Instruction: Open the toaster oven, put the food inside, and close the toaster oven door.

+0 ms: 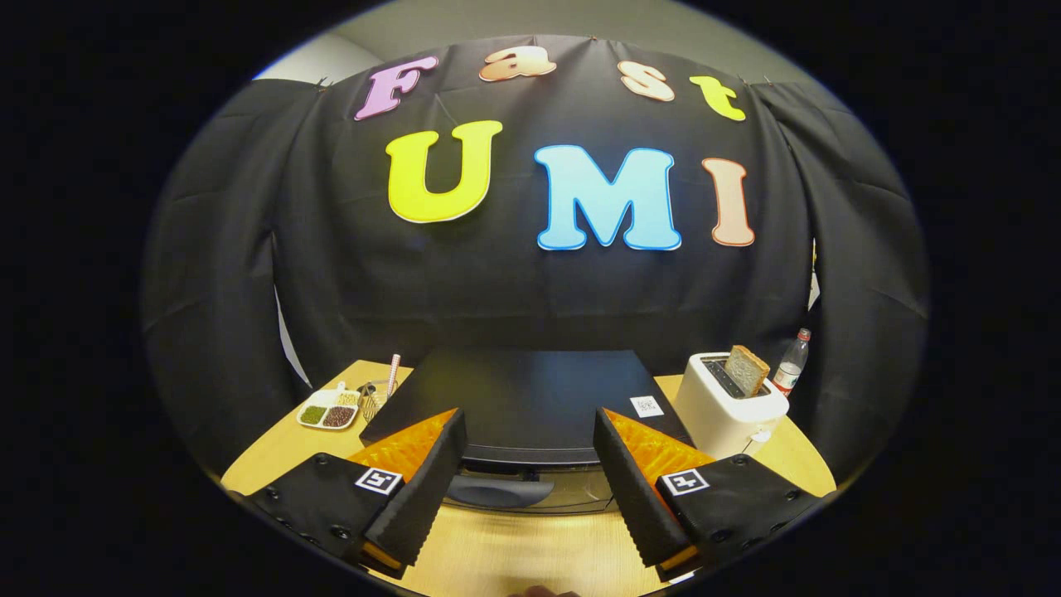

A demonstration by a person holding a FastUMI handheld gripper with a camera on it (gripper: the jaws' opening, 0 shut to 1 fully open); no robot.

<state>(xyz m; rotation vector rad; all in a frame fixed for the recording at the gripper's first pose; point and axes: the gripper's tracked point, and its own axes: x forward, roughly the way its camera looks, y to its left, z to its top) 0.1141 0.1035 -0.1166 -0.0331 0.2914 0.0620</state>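
Black box-shaped toaster oven (530,402) sits mid-bench on the light wooden bench (530,555), flat top facing up, a small white sticker (646,406) on its top near the right front corner. Door closed; the dark curved door handle (497,492) shows at the front, just ahead of the fingers and nearer the left one. Interior cannot be seen.

White two-slot pop-up toaster (728,410) stands just right of the oven; one brown bread slice (747,369) sticks up from a slot, tilted. Behind it, a clear plastic bottle with a red cap (792,363) stands upright near the cloth wall.

Left of the oven: small white divided dish (329,412) with compartments holding green, dark reddish-brown and pale grains or beans. Beside it a clear glass cup (375,399) with a striped straw (393,371) leaning out.

Gripper (530,489): fingers spread wide apart, holding nothing, touching nothing that can be made out. The two fingers flank the front edge of the oven, hovering over the bare bench, with the handle in the gap between them.

Black cloth wall behind everything. Nothing stands between the fingers and the oven door.
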